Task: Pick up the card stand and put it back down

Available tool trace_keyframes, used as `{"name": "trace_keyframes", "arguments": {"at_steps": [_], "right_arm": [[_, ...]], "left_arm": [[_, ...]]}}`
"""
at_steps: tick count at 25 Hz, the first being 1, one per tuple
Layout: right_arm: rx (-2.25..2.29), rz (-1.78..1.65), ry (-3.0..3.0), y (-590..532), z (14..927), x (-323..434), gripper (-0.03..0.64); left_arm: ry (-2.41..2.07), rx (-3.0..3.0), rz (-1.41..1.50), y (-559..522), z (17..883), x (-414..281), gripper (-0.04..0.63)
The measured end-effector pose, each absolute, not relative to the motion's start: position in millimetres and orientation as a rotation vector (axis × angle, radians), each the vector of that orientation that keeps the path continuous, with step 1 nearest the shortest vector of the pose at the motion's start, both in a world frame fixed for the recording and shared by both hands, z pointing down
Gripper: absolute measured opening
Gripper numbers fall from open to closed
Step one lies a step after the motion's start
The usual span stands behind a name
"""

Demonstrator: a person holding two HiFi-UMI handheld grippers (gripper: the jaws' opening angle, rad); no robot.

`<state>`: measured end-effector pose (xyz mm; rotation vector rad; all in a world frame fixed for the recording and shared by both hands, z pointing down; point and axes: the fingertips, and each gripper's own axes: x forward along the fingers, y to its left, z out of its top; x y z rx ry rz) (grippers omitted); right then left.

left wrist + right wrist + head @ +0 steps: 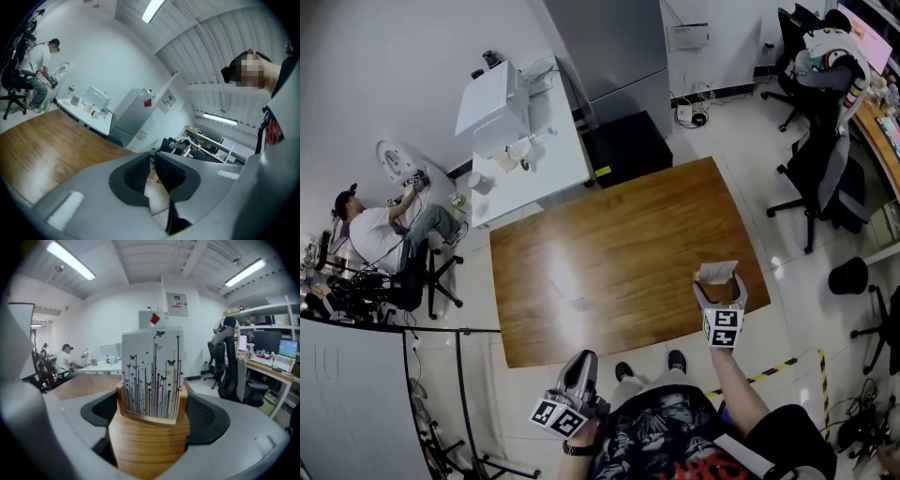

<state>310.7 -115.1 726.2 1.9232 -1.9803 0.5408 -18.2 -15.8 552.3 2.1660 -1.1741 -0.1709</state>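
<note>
**A:** Checking the right gripper (152, 414) first. Closed on anything?

**B:** Yep, clamped on the card stand (149, 439). Squeezing the rounded wooden base from left and right, with a dark pad of the fingers (209, 416) pressed flat against each side. Spread pretty wide to fit it.

**A:** And the card (153, 373) itself?

**B:** Sticking straight up out of the slot, above the fingers and dead centre between them. White, with thin coloured stems and little butterflies, printed face turned back toward the gripper's camera.

**A:** Lifted or sitting down?

**B:** Can't tell from any view, honestly. From the head view, just parked over the wooden tabletop (609, 253), close to its near right corner, with most of the wood stretching away ahead and to the left of the fingers.

**A:** Left gripper (154, 172)?

**B:** Holding nothing. Fingers there drawn pretty much together, only a sliver showing between the pads and nothing in it. Hanging off the near edge of the tabletop, well apart from the card stand.
</note>
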Motion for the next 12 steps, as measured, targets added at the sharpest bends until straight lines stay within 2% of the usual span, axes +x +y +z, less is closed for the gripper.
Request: {"name": "trace_keyframes", "arguments": {"at_steps": [6, 7, 8, 12], "right_arm": [[1.867, 0.396, -2.183, -108, 604, 239, 0.451], [1.861, 0.371, -2.201, -105, 591, 230, 0.451], [1.856, 0.346, -2.215, -103, 581, 222, 0.451], [1.835, 0.283, -2.237, -101, 561, 199, 0.451]], "left_arm": [[-1.232, 2.209, -0.229, -11, 535, -59, 0.034], [-1.236, 2.218, -0.219, -9, 535, -65, 0.032], [-1.238, 2.225, -0.198, -6, 537, -71, 0.003], [-1.229, 2.194, -0.229, 2, 537, -91, 0.003]]}}
